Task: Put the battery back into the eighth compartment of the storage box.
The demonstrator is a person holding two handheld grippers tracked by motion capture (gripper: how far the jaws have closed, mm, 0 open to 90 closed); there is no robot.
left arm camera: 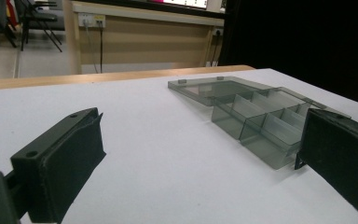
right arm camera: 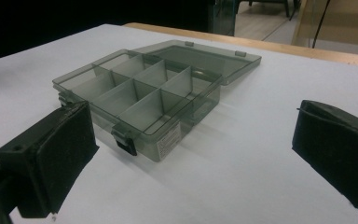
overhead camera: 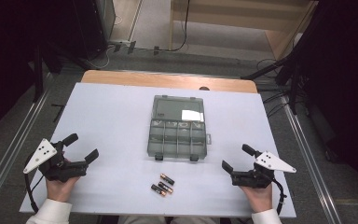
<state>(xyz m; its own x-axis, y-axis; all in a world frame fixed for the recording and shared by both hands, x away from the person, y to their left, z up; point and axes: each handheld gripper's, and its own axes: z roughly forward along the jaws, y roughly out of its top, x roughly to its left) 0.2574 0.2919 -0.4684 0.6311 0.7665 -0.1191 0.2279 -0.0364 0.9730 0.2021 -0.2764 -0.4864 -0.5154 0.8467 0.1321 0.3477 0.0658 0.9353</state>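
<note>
A smoky clear plastic organizer box [overhead camera: 177, 133] lies open in the middle of the white table, its lid [overhead camera: 178, 108] folded flat to the far side and its several compartments empty. Three batteries [overhead camera: 163, 184] lie together near the front edge, just in front of the box. My left gripper [overhead camera: 81, 147] rests open at the front left, held by a hand, with nothing between its jaws. My right gripper [overhead camera: 237, 157] rests open at the front right, also empty. The box [left arm camera: 261, 122] shows to the right in the left gripper view and the box [right arm camera: 140, 100] sits left of centre in the right gripper view.
The white table top [overhead camera: 112, 121] sits on a wooden table whose bare strip [overhead camera: 168, 81] shows at the far edge. Beyond it are floor, cables and dark stands. Metal rails [overhead camera: 14, 149] run along both sides of the table.
</note>
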